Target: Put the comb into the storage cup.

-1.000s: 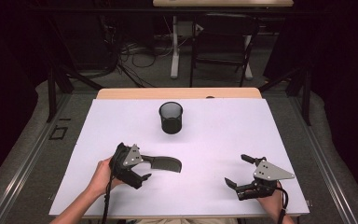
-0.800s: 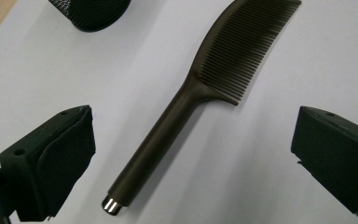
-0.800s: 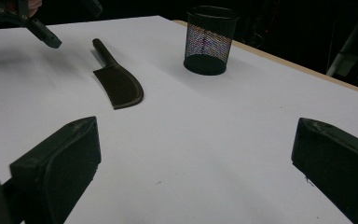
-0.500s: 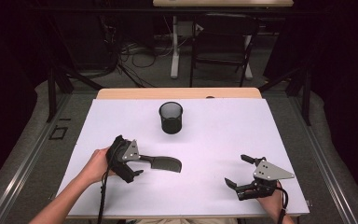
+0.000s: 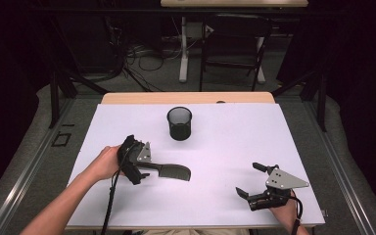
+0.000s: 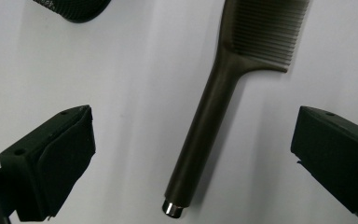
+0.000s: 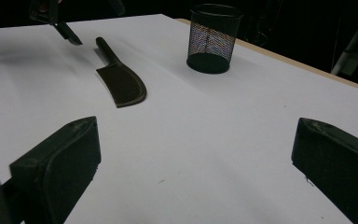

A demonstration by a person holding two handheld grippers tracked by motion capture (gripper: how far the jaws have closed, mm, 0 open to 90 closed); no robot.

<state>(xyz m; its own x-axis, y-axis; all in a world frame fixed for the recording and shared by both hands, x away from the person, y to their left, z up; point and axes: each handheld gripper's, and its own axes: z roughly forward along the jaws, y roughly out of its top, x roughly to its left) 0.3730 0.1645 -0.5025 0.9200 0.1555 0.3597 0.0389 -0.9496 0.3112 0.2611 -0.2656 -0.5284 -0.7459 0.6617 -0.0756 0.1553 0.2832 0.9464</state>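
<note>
Your left claw [image 6: 186, 154] is standing wide open, straddling the comb [image 6: 223, 98] handle without touching it; your right claw [image 5: 255, 181] is also gaping, holding nothing. The comb is lying flat on the white desk [image 5: 225, 147], the mesh cup [image 5: 179, 123] standing beyond it before a dark room.

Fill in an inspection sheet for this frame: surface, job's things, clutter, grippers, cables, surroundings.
Surface: white table top, wooden strip along the far edge.
Job's things: dark comb lying flat, handle toward the left gripper; black mesh cup upright beyond it.
Clutter: nothing seen.
Grippers: left gripper open, jaws on either side of the comb handle, not touching it; right gripper open, holding nothing, near the front right corner.
Cables: one trails from the left gripper along the forearm.
Surroundings: dark room, desk legs and floor wiring behind the table.
</note>
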